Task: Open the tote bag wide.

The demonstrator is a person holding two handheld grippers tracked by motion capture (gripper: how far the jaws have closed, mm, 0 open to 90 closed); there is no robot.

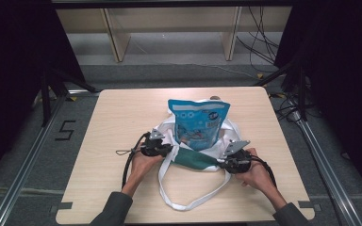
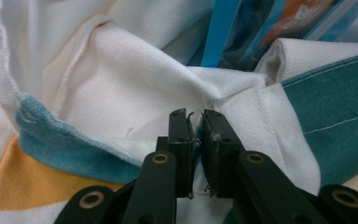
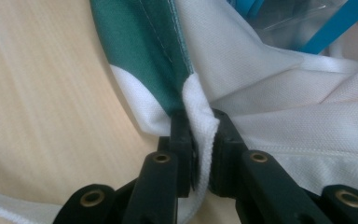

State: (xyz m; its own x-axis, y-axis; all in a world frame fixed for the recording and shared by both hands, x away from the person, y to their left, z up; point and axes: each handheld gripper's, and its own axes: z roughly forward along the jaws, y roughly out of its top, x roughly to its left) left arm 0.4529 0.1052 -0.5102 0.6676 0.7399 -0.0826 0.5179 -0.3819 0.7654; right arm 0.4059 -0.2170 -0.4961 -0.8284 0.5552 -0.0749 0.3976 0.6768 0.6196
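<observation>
While the table [image 1: 122, 113] lay pale and bare round its edges, a white cloth bag [image 1: 169, 129] sat near its middle, its mouth turned toward the person. Green cloth [image 1: 195, 159] ran along the near rim of that mouth, and a long white strap [image 1: 188, 203] looped out over the wood toward the near edge. Out of the bag stood a blue packet [image 1: 199, 121] — upright, its lower part inside the cloth, its printed face toward the person.

At the bag's left side the left gripper [image 1: 168, 149] had its jaws closed together on a fold of white cloth; in the left gripper view [image 2: 195, 122] the pads pinched a thin edge of it, with blue and orange patches of the bag to the left and the green band to the right. At the right end of the green rim the right gripper [image 1: 219, 162] was clamped too — its own view [image 3: 200, 122] showed a thick white seam squeezed between the jaws, just where green met white, with bare wood beside it.
</observation>
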